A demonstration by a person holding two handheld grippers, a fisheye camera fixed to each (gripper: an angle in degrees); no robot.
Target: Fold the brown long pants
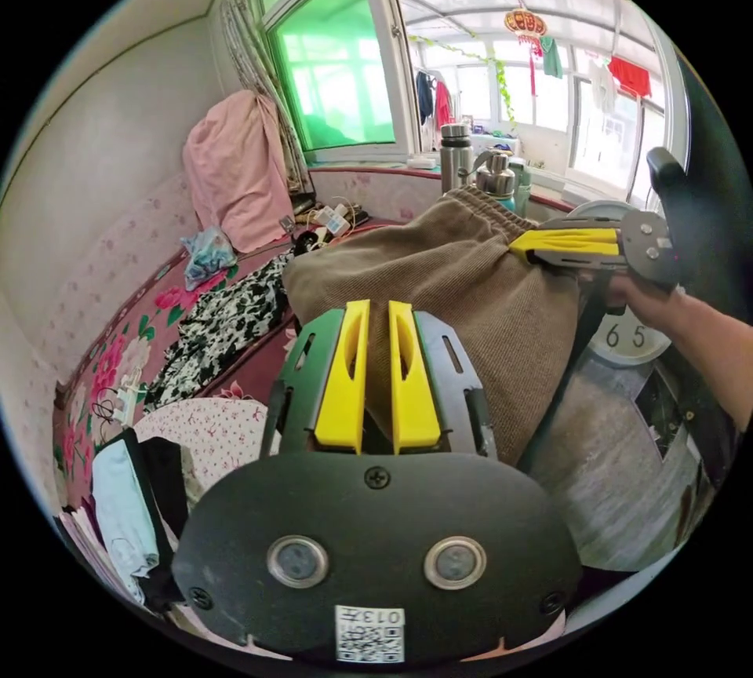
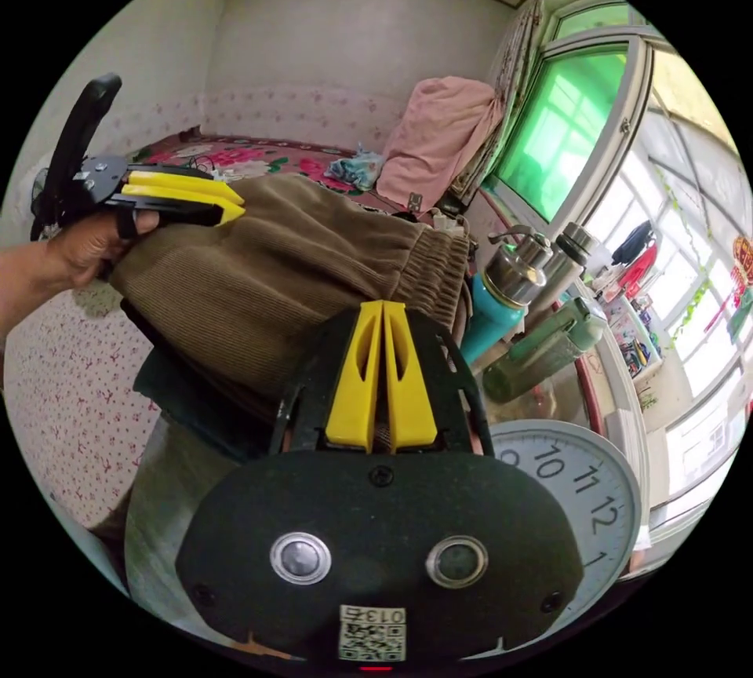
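Holding the brown pants [image 1: 463, 278] off the bed, both grippers pinch cloth. Left gripper [image 1: 378, 317]: yellow jaws nearly together, a fold of corduroy clamped between them. Right gripper [image 2: 383, 317]: jaws drawn close, fabric caught between them near the elastic waistband [image 2: 427, 266]. Each gripper also appears in the other's view, gripping the far side of the same bundle.

The pants hang bunched between the two grips, above the wall clock [image 2: 580, 493] that lies face up beneath them.

Judgement on the step: the garment looks gathered, not spread. To fold well, keep both pinches firm, draw the grippers apart until the waistband runs taut, then lower onto a flat patch of bed with the legs aligned. Slack cloth could slip from a shallow pinch.

Around the clock: a teal bottle [image 2: 490, 321] and a steel flask [image 1: 456, 156] stand just beside it, near the waistband; a swing of the cloth could knock them. Farther from the clock, toward the window, a pink cloth [image 1: 235, 168] drapes upright. A black-and-white patterned garment [image 1: 223, 325] and a stack of folded clothes [image 1: 133, 513] occupy the bedspread [image 1: 118, 356], leaving limited room to lay the pants down.
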